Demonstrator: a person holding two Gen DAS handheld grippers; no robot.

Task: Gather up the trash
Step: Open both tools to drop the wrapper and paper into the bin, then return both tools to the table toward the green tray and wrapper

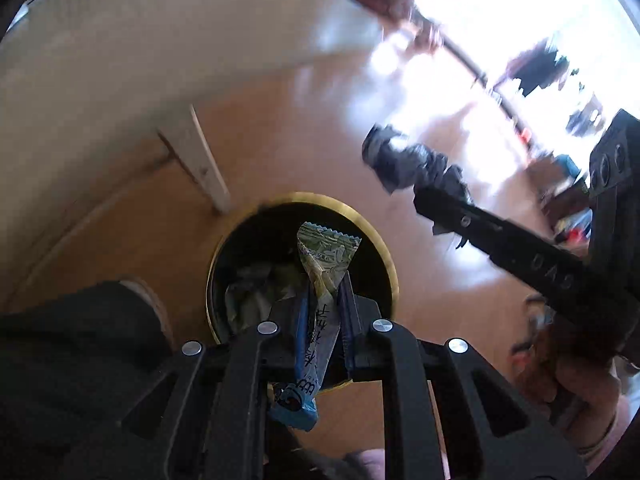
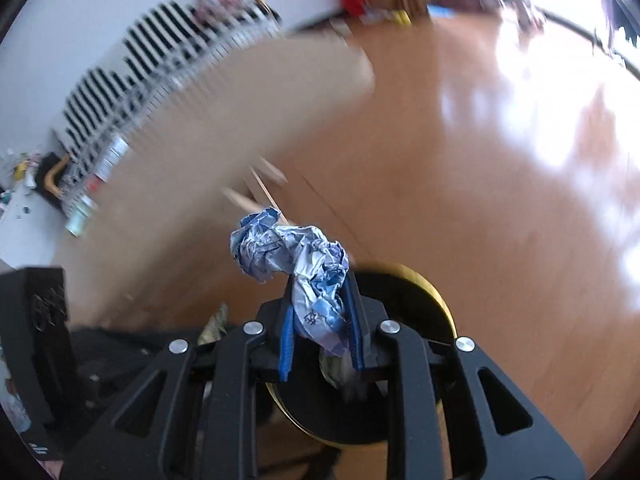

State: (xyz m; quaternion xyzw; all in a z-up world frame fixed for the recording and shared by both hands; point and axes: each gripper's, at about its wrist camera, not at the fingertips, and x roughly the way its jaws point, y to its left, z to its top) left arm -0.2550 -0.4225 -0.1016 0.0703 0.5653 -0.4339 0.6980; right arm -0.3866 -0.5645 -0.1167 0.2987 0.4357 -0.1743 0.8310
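My left gripper (image 1: 325,316) is shut on a green and blue snack wrapper (image 1: 326,256) and holds it over the open mouth of a black trash bin with a gold rim (image 1: 390,264). Crumpled wrappers (image 1: 256,292) lie inside the bin. My right gripper (image 2: 322,320) is shut on a crumpled blue and silver wrapper (image 2: 288,252) above the same bin's gold rim (image 2: 434,292). The right gripper also shows in the left wrist view (image 1: 424,196), up and to the right of the bin, with its crumpled wrapper (image 1: 400,160).
The bin stands on a wooden floor (image 1: 280,120). A white table leg (image 1: 200,160) rises just behind the bin. A black box (image 2: 36,320) stands at the left. A cluttered white desk (image 2: 24,200) lies far left. Bright window glare (image 1: 520,20) fills the upper right.
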